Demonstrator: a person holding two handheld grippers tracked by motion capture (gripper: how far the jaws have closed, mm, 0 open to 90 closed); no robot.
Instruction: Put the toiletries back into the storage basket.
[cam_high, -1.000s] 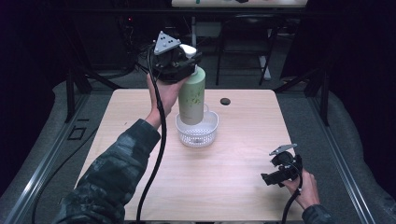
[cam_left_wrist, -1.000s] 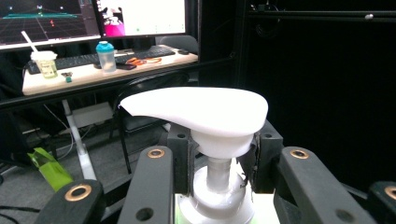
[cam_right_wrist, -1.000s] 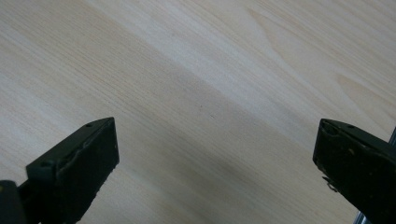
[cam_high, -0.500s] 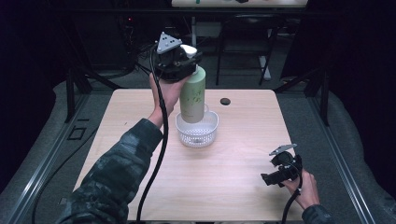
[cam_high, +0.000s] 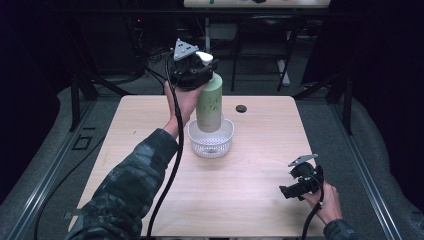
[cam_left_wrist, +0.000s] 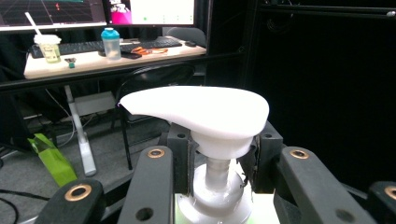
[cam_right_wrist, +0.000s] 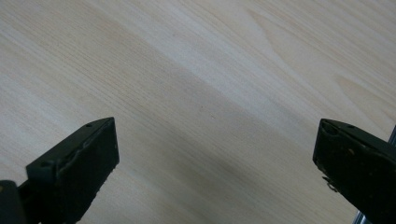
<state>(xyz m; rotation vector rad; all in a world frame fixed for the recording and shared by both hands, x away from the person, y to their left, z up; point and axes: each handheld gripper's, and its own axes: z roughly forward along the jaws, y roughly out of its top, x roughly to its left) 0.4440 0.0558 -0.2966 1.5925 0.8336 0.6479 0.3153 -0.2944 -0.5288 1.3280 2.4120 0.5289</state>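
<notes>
A pale green pump bottle with a white pump head stands upright with its base inside a white mesh basket at the middle of the wooden table. My left gripper is at the bottle's top, shut on the neck just under the pump head. In the left gripper view its black fingers press the white neck from both sides. My right gripper rests low over the table's front right corner. Its jaws stand wide apart with bare wood between them.
A small black round disc lies on the table behind the basket, to the right. Beyond the table's far edge stand chair legs and a desk with monitors, a keyboard and drink bottles. Grey floor and rails flank the table.
</notes>
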